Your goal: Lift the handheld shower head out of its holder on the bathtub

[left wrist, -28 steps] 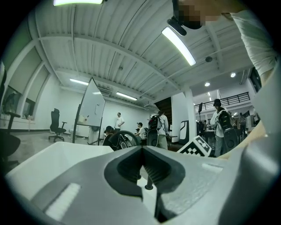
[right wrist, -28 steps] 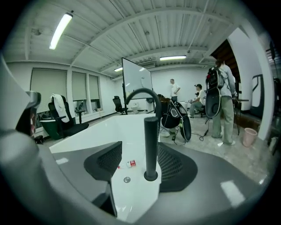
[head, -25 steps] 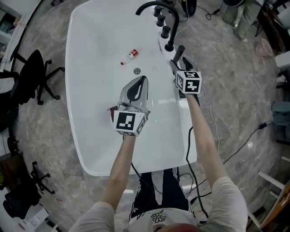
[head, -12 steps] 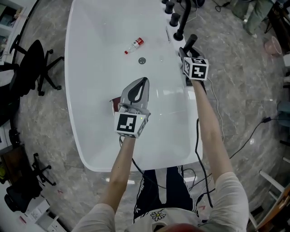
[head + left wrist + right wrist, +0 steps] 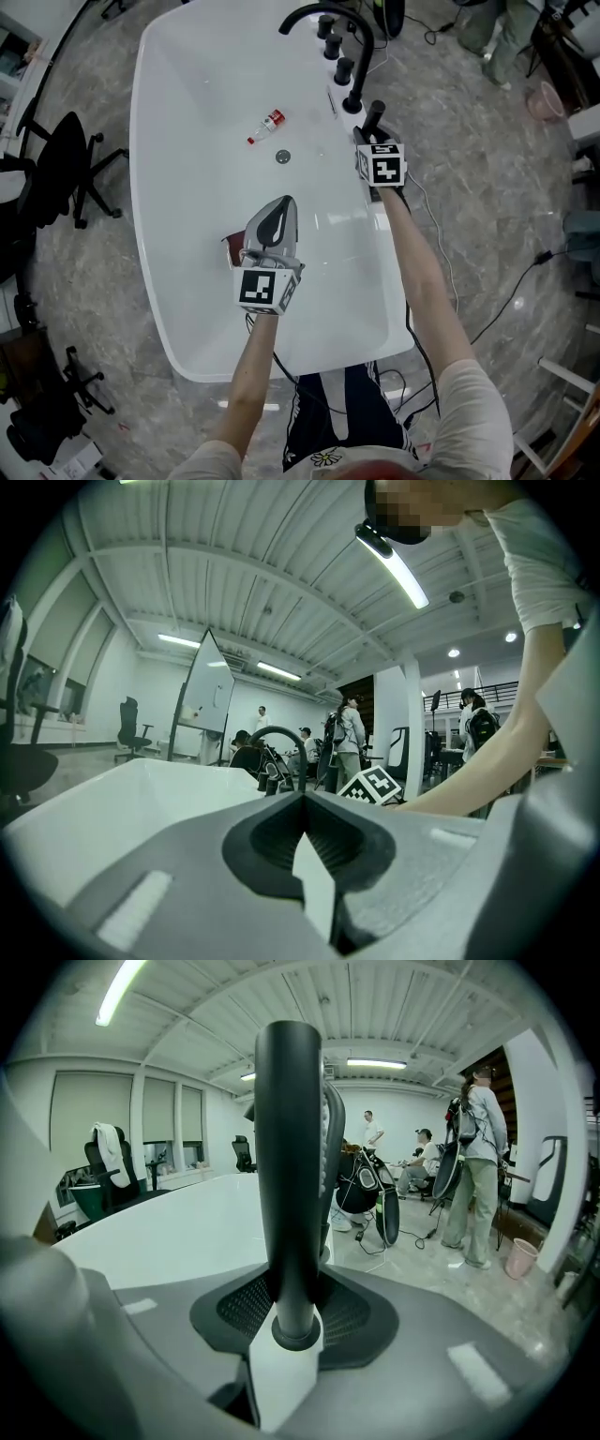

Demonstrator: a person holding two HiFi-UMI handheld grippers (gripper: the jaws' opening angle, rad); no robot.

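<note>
1. The left gripper (image 5: 282, 202) hovers level over the tub (image 5: 169, 234), jaws clenched on nothing, seemingly parked clear of the work.
2. The right gripper (image 5: 292, 1312) tilts down at the tub's right rim. Its jaws have just been closing and now clasp the shower head (image 5: 289, 1147) low on its handle, likely for a straight upward pull.
3. The shower head stands upright at that rim, seemingly not yet lifted; the gripper hides its holder.
4. A bottle (image 5: 268, 121) lies in the basin by the drain (image 5: 282, 157). The faucet (image 5: 323, 17) arches beyond.
</note>
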